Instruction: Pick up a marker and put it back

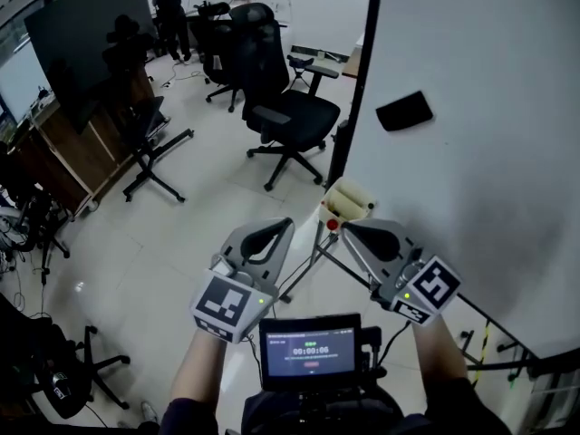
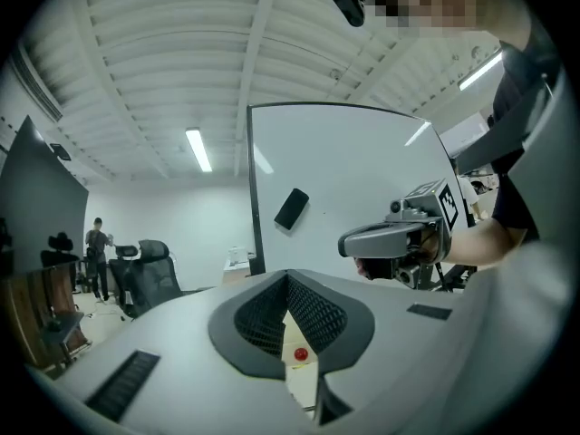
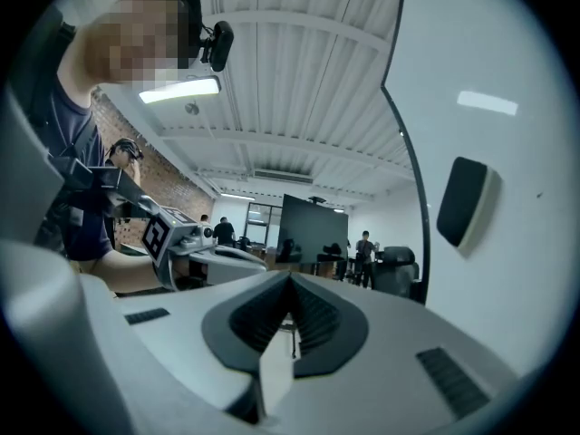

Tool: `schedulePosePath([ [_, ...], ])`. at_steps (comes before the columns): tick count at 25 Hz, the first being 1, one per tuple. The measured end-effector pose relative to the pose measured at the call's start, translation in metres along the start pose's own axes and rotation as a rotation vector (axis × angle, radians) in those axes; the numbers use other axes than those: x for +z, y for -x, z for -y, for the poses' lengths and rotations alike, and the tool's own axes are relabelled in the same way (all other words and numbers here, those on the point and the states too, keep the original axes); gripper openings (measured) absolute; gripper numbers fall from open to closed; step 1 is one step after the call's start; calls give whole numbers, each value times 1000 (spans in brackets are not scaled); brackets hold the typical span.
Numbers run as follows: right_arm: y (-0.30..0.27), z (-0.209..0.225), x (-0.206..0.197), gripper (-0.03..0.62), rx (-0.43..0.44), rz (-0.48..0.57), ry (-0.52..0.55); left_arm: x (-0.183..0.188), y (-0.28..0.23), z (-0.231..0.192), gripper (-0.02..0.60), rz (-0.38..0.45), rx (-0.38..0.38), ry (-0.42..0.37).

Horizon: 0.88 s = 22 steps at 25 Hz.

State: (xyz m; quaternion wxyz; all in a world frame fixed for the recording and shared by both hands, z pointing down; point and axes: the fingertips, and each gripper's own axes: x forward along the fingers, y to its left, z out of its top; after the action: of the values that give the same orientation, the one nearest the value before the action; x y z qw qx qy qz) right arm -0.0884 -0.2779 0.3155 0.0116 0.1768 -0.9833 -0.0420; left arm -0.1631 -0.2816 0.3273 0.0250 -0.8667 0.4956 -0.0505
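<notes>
Between left hand-held gripper (image 1: 286,225) and right hand-held gripper (image 1: 347,230) | red-capped marker (image 1: 333,225) | ungripped

The whiteboard (image 1: 471,71) is white with a black edge, and the eraser (image 1: 404,111) on it is black. The left gripper (image 1: 286,225) and right gripper (image 1: 349,231) are pale grey with black mesh-patterned jaw linings and black-and-white marker squares. Beside a cream holder (image 1: 352,198) sits a red cap (image 1: 333,225). The office chairs (image 1: 290,116) are black.

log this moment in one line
left tool: shut, empty | right tool: shut, empty | eraser: on whiteboard | task: nothing picked up yet
</notes>
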Motion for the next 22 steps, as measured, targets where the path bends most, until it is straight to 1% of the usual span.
schedulePosePath([
  [6,9,63,-16,9,-27,-19,47,-1,-63,0,0,-23,-28,-18],
  [9,16,92,-27,9,-27,-14,30,-4,-92,-4,0,-45,-4,-32],
  [12,24,115,-36,9,-30,-10,-4,-4,-112,-10,0,-47,22,-22],
  [15,23,132,-47,9,-43,-15,-6,-14,-128,-20,0,-55,31,-15],
  [19,16,147,-59,9,-70,-38,-27,-28,-149,-32,0,-77,-2,-33],
  [22,8,156,-60,9,-117,-47,-12,-37,-161,-49,0,-67,-33,-32],
])
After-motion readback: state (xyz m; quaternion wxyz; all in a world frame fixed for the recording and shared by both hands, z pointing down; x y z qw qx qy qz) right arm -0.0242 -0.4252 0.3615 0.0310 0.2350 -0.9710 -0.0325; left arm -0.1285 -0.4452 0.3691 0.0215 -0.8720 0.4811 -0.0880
